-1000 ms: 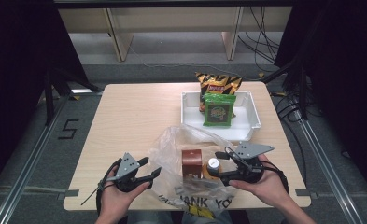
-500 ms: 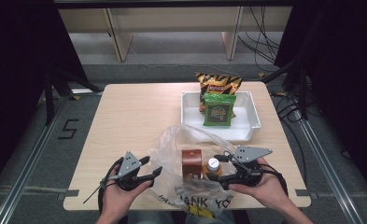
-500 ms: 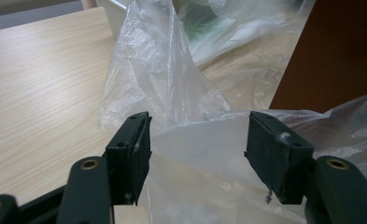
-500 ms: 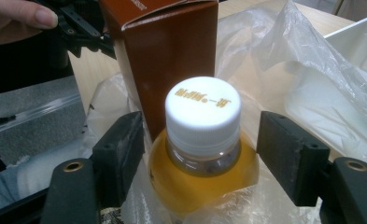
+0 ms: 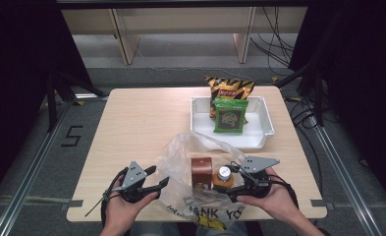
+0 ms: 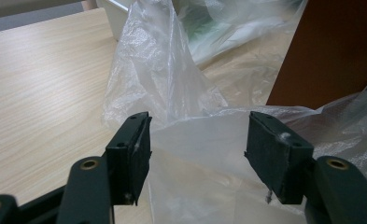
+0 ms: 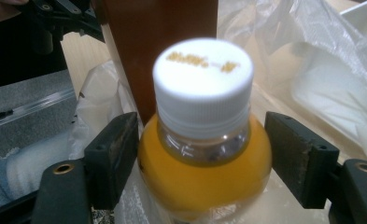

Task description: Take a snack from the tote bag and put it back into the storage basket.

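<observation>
Orange bottle (image 7: 204, 154) and brown box (image 5: 201, 170) are bagged; right gripper (image 7: 204, 163) jaws have just been opening, left gripper (image 6: 197, 149) spread, tray snacks (image 5: 230, 115) remain

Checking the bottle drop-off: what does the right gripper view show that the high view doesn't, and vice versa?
Right gripper view: gold print on the white cap, and the right tongs, just opening, either side of the orange bottle. High view: two snack bags standing in the white tray. Both: the bottle, brown box, plastic bag.
</observation>
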The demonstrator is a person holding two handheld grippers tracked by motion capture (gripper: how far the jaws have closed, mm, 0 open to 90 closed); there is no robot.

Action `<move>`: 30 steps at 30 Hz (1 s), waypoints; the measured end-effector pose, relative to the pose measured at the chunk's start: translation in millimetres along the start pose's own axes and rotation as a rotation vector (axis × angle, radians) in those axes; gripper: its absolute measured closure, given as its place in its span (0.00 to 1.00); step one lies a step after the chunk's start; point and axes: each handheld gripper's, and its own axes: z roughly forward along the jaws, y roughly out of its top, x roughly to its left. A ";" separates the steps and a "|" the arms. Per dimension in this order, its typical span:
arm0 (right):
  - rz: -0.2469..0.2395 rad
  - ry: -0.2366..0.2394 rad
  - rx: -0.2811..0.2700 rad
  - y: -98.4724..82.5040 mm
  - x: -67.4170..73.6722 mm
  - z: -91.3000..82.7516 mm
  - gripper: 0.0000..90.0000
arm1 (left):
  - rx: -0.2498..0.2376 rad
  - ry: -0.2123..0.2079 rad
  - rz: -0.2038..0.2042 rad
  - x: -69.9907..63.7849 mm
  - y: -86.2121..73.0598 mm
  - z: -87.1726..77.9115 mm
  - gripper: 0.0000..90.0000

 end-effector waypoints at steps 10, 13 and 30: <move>0.008 -0.003 0.014 -9.2 -1.9 9.2 0.29 | 0.015 -0.005 0.006 -1.7 -2.0 1.5 0.44; 0.012 -0.007 0.021 -11.7 -4.1 11.4 0.28 | 0.022 -0.005 0.011 -1.3 -2.4 1.6 0.44; -0.008 -0.009 0.020 -16.3 -2.2 13.4 0.34 | 0.026 -0.013 0.005 -1.0 -4.5 2.3 0.44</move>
